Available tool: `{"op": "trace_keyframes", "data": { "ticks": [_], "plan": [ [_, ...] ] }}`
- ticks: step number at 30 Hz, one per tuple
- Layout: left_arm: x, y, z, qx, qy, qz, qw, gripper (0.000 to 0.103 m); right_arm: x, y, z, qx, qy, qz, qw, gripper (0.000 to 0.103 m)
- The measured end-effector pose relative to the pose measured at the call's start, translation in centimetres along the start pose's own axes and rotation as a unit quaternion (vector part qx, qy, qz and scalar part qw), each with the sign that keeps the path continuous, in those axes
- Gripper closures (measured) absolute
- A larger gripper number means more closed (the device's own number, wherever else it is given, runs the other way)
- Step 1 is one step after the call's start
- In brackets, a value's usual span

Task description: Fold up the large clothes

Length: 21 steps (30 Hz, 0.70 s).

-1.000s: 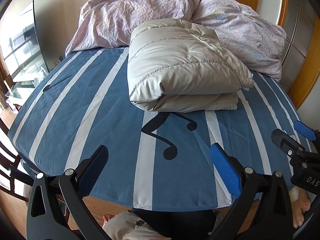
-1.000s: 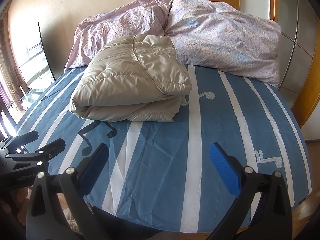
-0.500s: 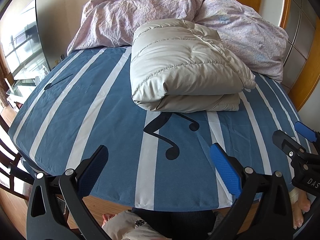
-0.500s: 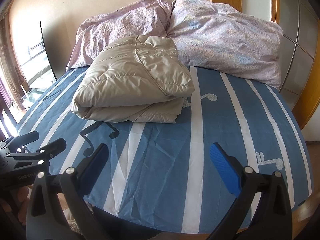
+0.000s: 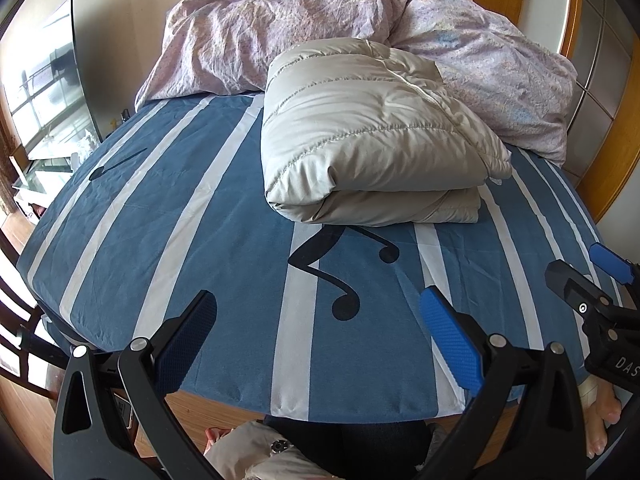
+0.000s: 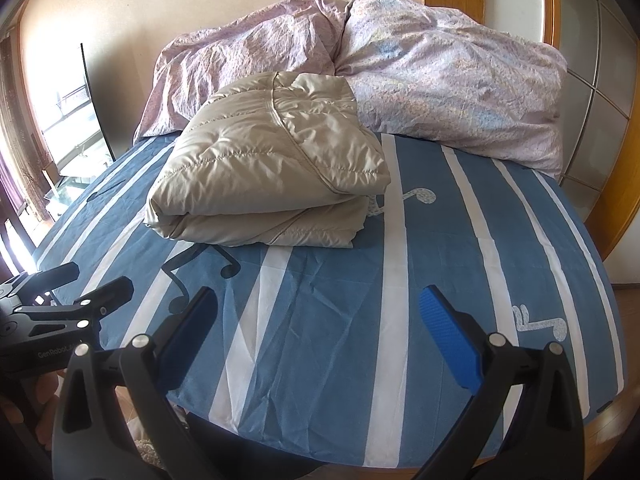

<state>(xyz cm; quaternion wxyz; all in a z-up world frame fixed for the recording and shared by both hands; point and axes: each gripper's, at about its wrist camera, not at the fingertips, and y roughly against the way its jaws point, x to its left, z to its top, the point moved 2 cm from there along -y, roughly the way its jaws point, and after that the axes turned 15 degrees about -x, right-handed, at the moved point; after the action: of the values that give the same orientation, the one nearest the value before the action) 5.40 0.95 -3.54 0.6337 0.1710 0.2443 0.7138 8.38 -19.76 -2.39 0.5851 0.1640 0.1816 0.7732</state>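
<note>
A beige padded jacket (image 5: 368, 136) lies folded in a thick bundle on the blue striped bed (image 5: 192, 232), toward the far side. It also shows in the right wrist view (image 6: 272, 168). My left gripper (image 5: 320, 340) is open and empty above the near edge of the bed, well short of the jacket. My right gripper (image 6: 320, 340) is open and empty, also near the front edge. Each gripper shows at the side of the other's view, the right one (image 5: 592, 280) and the left one (image 6: 76, 292).
A crumpled pink floral duvet (image 5: 280, 28) is heaped at the head of the bed behind the jacket, also in the right wrist view (image 6: 440, 80). A TV screen (image 5: 48, 80) stands at the left. Wooden frames (image 6: 620, 200) stand at the right.
Both views have shifted slightly, with the jacket a little lower and to the right in frame. The jacket itself has not moved and both grippers stay open.
</note>
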Motion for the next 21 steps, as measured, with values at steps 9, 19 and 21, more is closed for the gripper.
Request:
{"op": "trace_keyframes", "data": {
  "ticks": [9,19,21],
  "plan": [
    [0.2,0.16,0.16,-0.002,0.002,0.001,1.0,0.001,0.12,-0.02,0.04,-0.001,0.0,0.001,1.0,0.002],
    [-0.08,0.42,0.36,-0.009,0.0,0.003,1.0,0.001,0.07,0.01,0.12,-0.002,-0.002,0.0,1.0,0.002],
    [-0.05,0.42,0.36,-0.009,0.0,0.003,1.0,0.001,0.12,0.01,0.13,-0.002,-0.002,0.0,1.0,0.002]
  ]
}}
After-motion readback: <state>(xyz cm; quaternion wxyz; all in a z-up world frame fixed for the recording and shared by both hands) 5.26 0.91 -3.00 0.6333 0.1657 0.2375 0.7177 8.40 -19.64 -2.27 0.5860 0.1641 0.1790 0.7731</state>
